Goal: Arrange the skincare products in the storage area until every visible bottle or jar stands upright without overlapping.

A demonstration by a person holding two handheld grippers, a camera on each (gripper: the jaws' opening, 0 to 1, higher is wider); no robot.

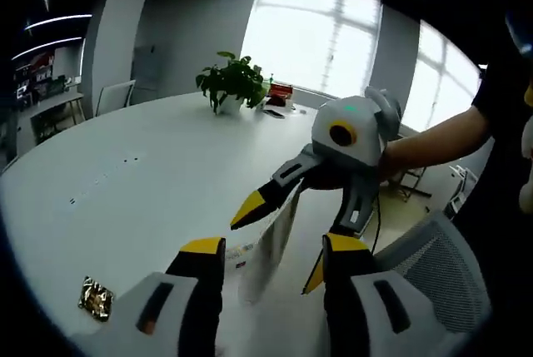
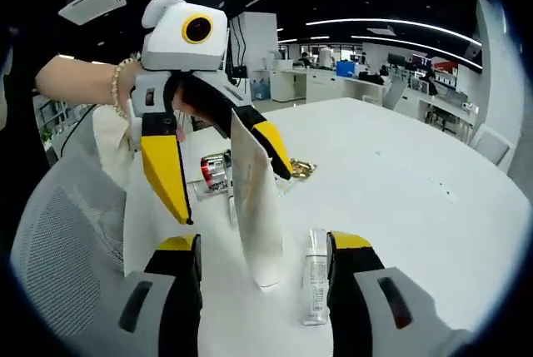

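Currently, in the right gripper view, left hand-held gripper (image 2: 225,178) at 11 o'clock, jaws spread wide around an upright white tube (image 2: 254,215) standing on the white worktop (image 2: 416,207). Whether a jaw touches it: cannot tell. Right hand-held gripper (image 2: 265,249) jaws wide, holding nothing. Small bottle (image 2: 314,286) lies flat at 5 o'clock of the tube; red-and-silver jar (image 2: 214,172) on its side behind.

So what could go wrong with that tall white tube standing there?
The white tube stands tilted between both open grippers, so a bump from the left gripper may tip it. It could fall onto the small bottle lying beside it. The red jar lies on its side and might roll.
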